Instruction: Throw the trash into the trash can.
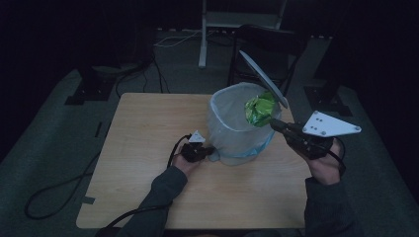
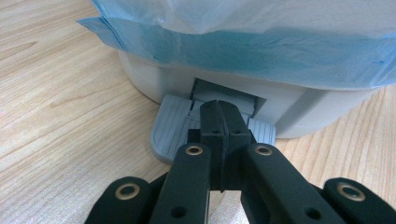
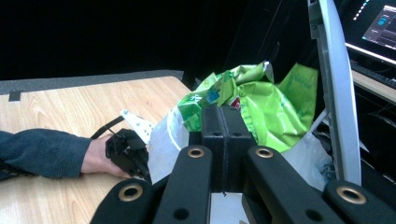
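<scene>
high view: above, facing forward-down over table (image 1: 148, 148). gripper views: close, low, facing the bin (image 2: 224, 88) from opposite sides; all share it.

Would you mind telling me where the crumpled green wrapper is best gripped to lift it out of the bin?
Grip the green wrapper by its raised crumpled upper folds, coming from above on the person's side; the open lid blocks the far side, and the bin walls enclose the rest.

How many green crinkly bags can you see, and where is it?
1. A single green bag is held over the open trash bin, pinched by the right gripper just below the raised lid. More rubbish may lie hidden inside the bin.
</scene>
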